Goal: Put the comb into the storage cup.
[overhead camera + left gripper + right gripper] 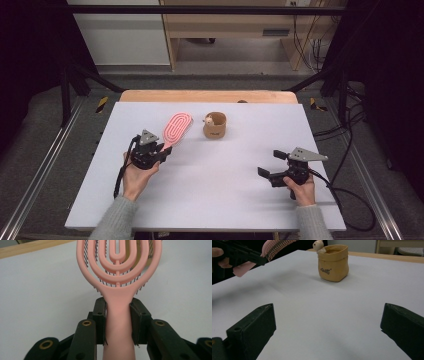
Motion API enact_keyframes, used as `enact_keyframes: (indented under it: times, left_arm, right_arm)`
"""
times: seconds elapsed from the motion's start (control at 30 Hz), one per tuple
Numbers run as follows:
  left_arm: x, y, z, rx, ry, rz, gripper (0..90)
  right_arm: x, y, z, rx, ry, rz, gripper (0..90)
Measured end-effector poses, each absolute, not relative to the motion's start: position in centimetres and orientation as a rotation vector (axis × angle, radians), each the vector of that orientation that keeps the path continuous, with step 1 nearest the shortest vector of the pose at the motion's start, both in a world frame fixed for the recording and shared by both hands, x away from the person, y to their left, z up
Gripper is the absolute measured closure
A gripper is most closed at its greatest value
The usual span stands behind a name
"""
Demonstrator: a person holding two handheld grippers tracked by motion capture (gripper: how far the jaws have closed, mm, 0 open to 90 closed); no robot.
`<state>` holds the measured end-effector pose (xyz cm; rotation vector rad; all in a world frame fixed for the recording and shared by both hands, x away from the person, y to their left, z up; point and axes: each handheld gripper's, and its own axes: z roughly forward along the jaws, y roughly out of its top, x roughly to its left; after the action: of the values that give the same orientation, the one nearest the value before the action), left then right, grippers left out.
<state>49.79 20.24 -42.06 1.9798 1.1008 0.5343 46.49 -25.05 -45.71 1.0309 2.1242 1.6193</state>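
Nearest, at about 5 o'clock on the white counter [210, 200], the right gripper [272, 164] rests idle with its fingers [252, 330] spread wide and nothing between them. At 9 o'clock the left gripper [118, 322] has its fingers [100, 315] clamped on the smooth handle of the pink hairbrush [176, 129]; in the right gripper view the brush appears lifted off the surface, bristles downward. Farther out, near 12 o'clock, stands the tan holder [215, 125], a sack-shaped matte pot with a small bear figure on its rim. Judgement: pickup is done; placing the looped, open-frame plastic brush into the holder likely remains.
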Motion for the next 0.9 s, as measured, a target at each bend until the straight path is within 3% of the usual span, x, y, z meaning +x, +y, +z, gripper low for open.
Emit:
enact_keyframes:
  times: [0.9]
  left_arm:
    - [47.8,17.7,-41.4,1.973,0.999,0.543,69.0]
  right_arm:
    - [46.2,-23.0,-44.4,1.027,2.116,1.659,0.4]
